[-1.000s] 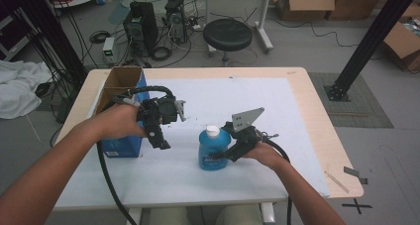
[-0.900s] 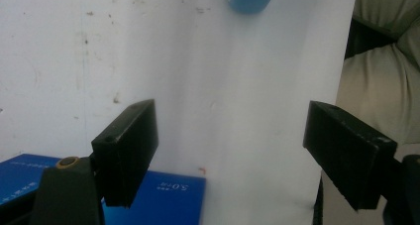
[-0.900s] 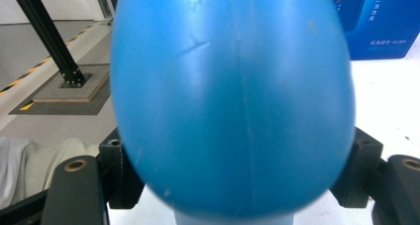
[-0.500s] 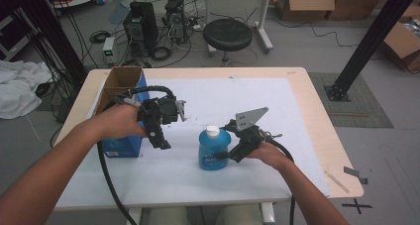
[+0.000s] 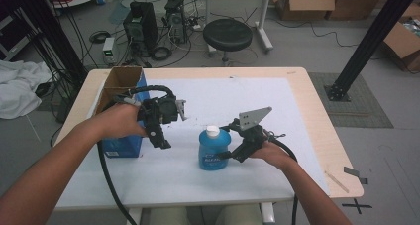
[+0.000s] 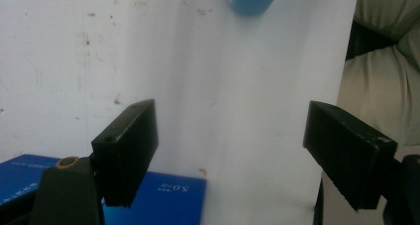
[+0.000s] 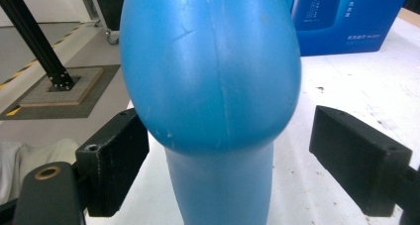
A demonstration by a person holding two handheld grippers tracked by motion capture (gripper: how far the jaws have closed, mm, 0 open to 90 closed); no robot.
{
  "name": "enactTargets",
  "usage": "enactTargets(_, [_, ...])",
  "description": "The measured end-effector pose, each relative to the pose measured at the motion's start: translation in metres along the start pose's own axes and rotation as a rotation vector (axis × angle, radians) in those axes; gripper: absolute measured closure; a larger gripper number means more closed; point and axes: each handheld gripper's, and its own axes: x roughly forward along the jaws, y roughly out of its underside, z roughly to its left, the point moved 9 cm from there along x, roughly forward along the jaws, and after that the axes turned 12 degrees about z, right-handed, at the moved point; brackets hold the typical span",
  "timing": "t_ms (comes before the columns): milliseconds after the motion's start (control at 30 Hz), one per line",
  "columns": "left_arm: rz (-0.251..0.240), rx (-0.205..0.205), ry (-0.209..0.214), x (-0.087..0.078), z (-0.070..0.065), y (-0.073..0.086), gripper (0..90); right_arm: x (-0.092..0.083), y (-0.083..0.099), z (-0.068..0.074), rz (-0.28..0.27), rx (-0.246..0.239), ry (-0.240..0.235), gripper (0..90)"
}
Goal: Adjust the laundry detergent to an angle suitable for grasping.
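The desk [image 5: 307, 116] bears a blue box [image 5: 121, 145] at its left and a blue bottle [image 5: 214, 148] upright mid-front; the right tool [image 5: 229, 154] – jaws just opened, pads clear – straddles the bottle; the left tool [image 5: 163, 141] hovers near the box, agape and empty.

bottle [image 5: 214, 150]: see-through blue, white cap, blue label
box [image 5: 122, 111]: deep blue with white print, plain brown inside
table [image 5: 317, 136]: pale wood rim, white sheet on top
grippers: black

The blue bottle [image 5: 214, 149] (white cap) stands upright on the white sheet; near the front edge.
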Motion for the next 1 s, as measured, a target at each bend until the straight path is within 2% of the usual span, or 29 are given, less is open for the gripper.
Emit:
enactTargets(133, [-0.003, -0.002, 0.001, 0.000, 0.000, 0.001, 22.0, -0.004, 0.003, -0.001, 0.015, -0.004, 0.011, 15.2])
enactTargets(233, [-0.007, -0.007, 0.001, 0.000, 0.001, 0.001, 22.0, -0.012, 0.009, -0.003, 0.047, 0.002, 0.034, 15.2])
enactTargets(367, [-0.017, -0.027, -0.007, 0.000, 0.004, 0.001, 21.2, -0.029, 0.017, -0.007, 0.082, 0.037, 0.073, 15.2])
enactTargets(400, [-0.017, -0.032, -0.006, -0.001, 0.005, 0.002, 20.9, -0.034, 0.020, -0.007, 0.101, 0.056, 0.077, 15.2])
enactTargets(533, [-0.014, -0.040, -0.006, -0.001, 0.008, 0.003, 20.9, -0.058, 0.031, -0.011, 0.181, 0.059, 0.117, 15.2])
enactTargets(700, [-0.017, -0.042, -0.006, -0.001, 0.008, 0.001, 20.8, -0.095, 0.050, -0.019, 0.319, 0.111, 0.168, 15.3])
enactTargets(833, [-0.021, -0.042, -0.008, -0.002, 0.009, -0.001, 20.8, -0.127, 0.063, -0.028, 0.415, 0.181, 0.217, 15.3])
enactTargets(1000, [-0.017, -0.047, -0.010, -0.004, 0.010, -0.003, 20.7, -0.159, 0.078, -0.033, 0.531, 0.216, 0.277, 15.4])
